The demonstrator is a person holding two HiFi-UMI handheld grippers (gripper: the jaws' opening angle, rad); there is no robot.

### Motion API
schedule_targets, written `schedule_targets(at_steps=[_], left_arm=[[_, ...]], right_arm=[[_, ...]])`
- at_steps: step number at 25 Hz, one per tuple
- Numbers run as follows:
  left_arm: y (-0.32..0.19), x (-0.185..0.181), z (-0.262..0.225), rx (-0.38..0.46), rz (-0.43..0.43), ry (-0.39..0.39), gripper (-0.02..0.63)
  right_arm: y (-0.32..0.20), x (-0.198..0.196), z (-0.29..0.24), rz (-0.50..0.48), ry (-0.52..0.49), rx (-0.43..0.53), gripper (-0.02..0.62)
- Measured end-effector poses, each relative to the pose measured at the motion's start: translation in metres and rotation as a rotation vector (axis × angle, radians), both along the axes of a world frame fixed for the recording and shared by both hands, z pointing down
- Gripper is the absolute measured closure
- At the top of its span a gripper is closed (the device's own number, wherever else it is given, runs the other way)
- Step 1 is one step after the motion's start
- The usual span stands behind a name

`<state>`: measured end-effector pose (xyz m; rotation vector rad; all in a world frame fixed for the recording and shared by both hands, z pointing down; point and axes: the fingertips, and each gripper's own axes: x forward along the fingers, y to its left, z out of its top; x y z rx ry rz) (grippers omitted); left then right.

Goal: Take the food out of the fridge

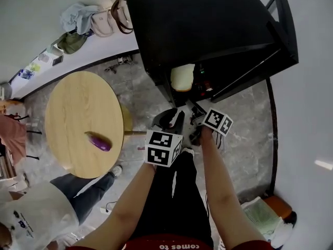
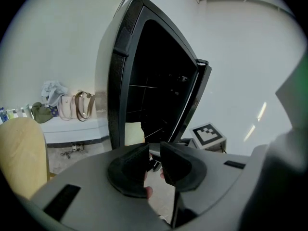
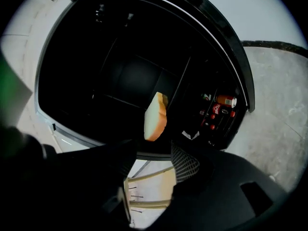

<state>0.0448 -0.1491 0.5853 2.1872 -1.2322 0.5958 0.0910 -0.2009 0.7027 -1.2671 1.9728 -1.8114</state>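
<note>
Shows glossy black fridge (image 1: pixel 208 25) holding pale rounded bread (image 3: pixel 155 117), red cans (image 3: pixel 225 101). Left gripper (image 2: pixel 154 150) slightly parted, right gripper (image 3: pixel 156 160) wide; both empty.

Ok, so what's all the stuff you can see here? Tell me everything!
fridge: one, black, door open, straight ahead
bread: one piece, pale with a brown crust, inside the fridge
cans: a few, red, in the fridge door shelf
table: one, round, light wood, left of the fridge
eggplant: one, purple, on the table
handbags: looks like two, cream with brown straps, on the white ledge
another person: one, white top and blue jeans, beside the table
left claw: one, grey with black pads, open, empty
right claw: one, dark, open, empty, facing the bread
arms: two, bare, bottom of the head view
</note>
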Motion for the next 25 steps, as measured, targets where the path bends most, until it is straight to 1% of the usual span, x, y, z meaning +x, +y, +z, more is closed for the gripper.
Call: schedule_targets(at_steps=[4, 9, 12, 17, 21, 23, 25], left_arm=[[0.001, 0.003, 0.004, -0.007, 0.015, -0.019, 0.551], [-0.002, 0.003, 0.01, -0.015, -0.001, -0.015, 0.551], [-0.002, 0.006, 0.016, -0.027, 0.006, -0.022, 0.551], [-0.003, 0.008, 0.019, -0.037, 0.012, -0.022, 0.551], [-0.004, 0.006, 0.025, -0.051, 0.01, -0.022, 0.551], [-0.004, 0.005, 0.027, -0.056, 0.013, -0.024, 0.551], [-0.004, 0.004, 0.028, -0.059, 0.016, -0.026, 0.551]], right_arm=[[-0.021, 0.0, 0.016, 0.038, -0.078, -0.05, 0.387], [-0.043, -0.005, 0.016, 0.074, -0.128, -0.047, 0.387], [-0.052, -0.008, 0.018, 0.077, -0.116, -0.054, 0.387], [-0.059, -0.012, 0.029, 0.091, -0.122, -0.109, 0.387], [-0.058, -0.014, 0.038, 0.062, -0.08, -0.124, 0.39], [-0.059, -0.016, 0.036, 0.051, -0.08, -0.107, 0.408], [-0.061, -0.017, 0.034, 0.056, -0.086, -0.092, 0.46]])
